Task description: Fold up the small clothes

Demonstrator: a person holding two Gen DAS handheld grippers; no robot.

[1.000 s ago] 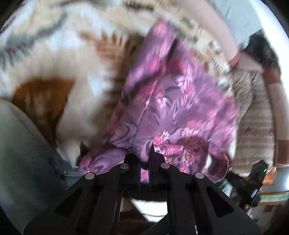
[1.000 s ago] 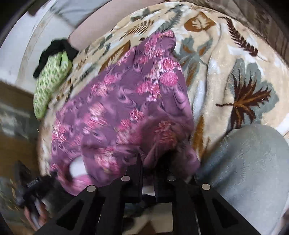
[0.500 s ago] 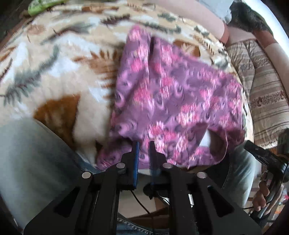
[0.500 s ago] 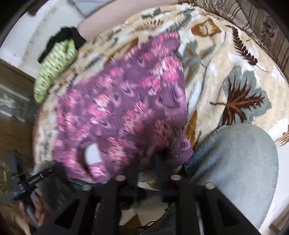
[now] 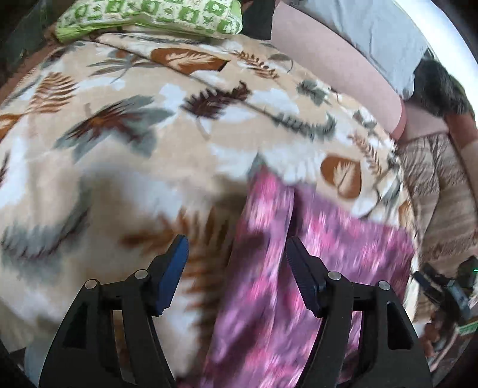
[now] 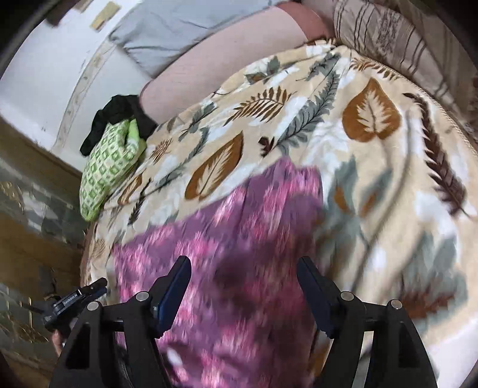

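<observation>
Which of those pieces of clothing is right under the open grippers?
The purple flowered garment, spread flat on the leaf-print blanket. The green patterned one lies bunched at the blanket's far edge, beside something black.

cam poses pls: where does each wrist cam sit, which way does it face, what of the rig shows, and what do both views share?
Left wrist: sits behind the open left gripper, looking forward and down at the leaf-print fleece blanket; the blurred purple-pink floral garment lies lower right. Both black fingers show.
Right wrist: sits behind the open right gripper, looking down over the same garment, blanket to the right. Both fingers show.
Shared: garment, blanket, green patterned cloth at the far edge.
</observation>
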